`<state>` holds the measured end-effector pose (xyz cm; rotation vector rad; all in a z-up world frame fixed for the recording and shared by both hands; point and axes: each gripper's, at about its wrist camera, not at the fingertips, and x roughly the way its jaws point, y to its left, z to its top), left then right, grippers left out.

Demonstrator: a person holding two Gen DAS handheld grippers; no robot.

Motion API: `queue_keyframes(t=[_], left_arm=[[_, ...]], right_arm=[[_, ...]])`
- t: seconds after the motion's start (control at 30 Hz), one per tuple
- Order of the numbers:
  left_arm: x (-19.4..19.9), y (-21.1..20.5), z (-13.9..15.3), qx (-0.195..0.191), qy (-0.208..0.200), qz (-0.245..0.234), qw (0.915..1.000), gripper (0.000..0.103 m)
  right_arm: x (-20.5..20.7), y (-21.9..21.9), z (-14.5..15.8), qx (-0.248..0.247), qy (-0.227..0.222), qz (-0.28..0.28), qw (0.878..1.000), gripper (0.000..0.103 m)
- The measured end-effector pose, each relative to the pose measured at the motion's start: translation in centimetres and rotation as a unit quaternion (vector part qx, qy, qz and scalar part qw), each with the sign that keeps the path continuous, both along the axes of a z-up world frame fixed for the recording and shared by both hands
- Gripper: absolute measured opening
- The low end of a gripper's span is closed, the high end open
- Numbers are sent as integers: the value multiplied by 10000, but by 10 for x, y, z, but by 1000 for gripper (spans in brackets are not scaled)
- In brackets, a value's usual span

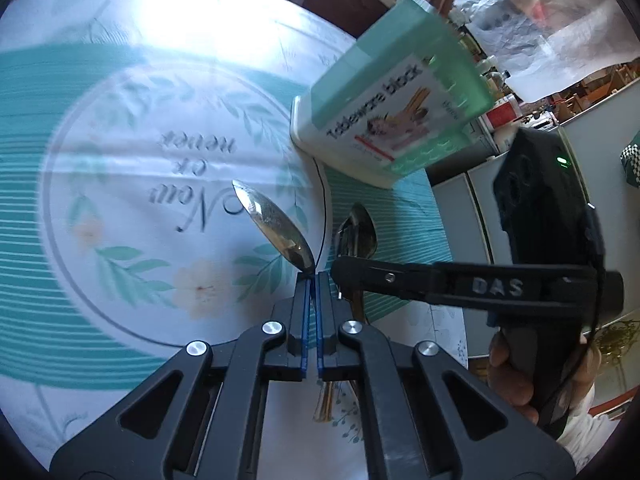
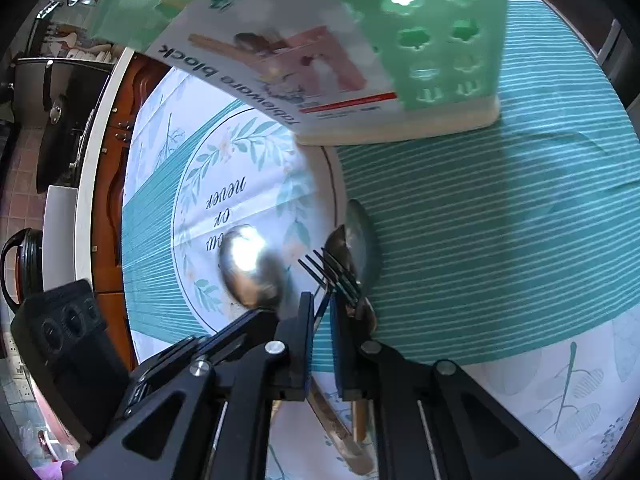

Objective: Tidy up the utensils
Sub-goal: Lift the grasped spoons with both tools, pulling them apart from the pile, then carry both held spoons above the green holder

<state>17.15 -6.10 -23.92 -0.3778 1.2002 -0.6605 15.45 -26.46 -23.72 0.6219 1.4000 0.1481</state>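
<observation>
gripping a spoon (image 1: 276, 226) by the neck, the left claw (image 1: 313, 280) has its blue pads pressed together on the thin metal, with the bowl jutting up and to the left at the centre of the left wrist view, lifted off the printed tablecloth (image 1: 120, 184). in the right wrist view the same spoon shows as a bright blurred bowl left of centre.

the right claw (image 2: 322, 308) sits low in the middle of its own view, jaws narrowly parted around the neck of a dark fork (image 2: 332, 274), whose tines point to the upper left. whether the pads really bite on the fork i cannot tell; the gap looks slight and the fork lies between them. a second spoon (image 2: 362, 236) lies just behind the fork, touching or overlapping it, on the teal striped part of the cloth. wooden handles run down under the claw toward the bottom of the frame.

the green tableware block (image 1: 396, 92), a perforated utensil holder with a paper label, stands on the worktop in the upper right of the left view and across the top of the right view, near the cutlery.

judged from this, the step in hand is picking up: one spoon is lifted, none is stowed by these claws yet. the next move calls for carrying the spoon over the holder's open top, tipping it handle-down, and releasing only once it is inside a slot.
</observation>
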Motion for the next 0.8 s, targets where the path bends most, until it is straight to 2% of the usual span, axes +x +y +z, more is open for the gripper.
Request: queue_keyframes(t=[0.17, 0.3, 0.5, 0.63, 0.67, 0.7, 0.8], left_arm=[[-7, -3, 7, 175, -139, -78, 9997, 0], [-7, -10, -3, 232, -13, -50, 9997, 0], [-8, -4, -6, 171, 26, -36, 9998, 0], [-9, -4, -6, 170, 12, -50, 9998, 0], [-10, -1, -4, 174, 3, -55, 9998, 0], [-11, -1, -3, 180, -26, -65, 9998, 0], [-15, 3, 7, 211, -170, -63, 9996, 0]], right_arm=[[7, 8, -3, 138, 178, -12, 9997, 11], [9, 3, -14, 716, 448, -281, 9960, 11], [3, 3, -18, 848, 666, -327, 9936, 11], [3, 11, -11, 595, 492, -114, 9969, 11], [2, 13, -9, 509, 411, -51, 9978, 9], [2, 16, -6, 437, 296, 50, 9986, 4], [1, 25, 2, 699, 67, 416, 9967, 4]])
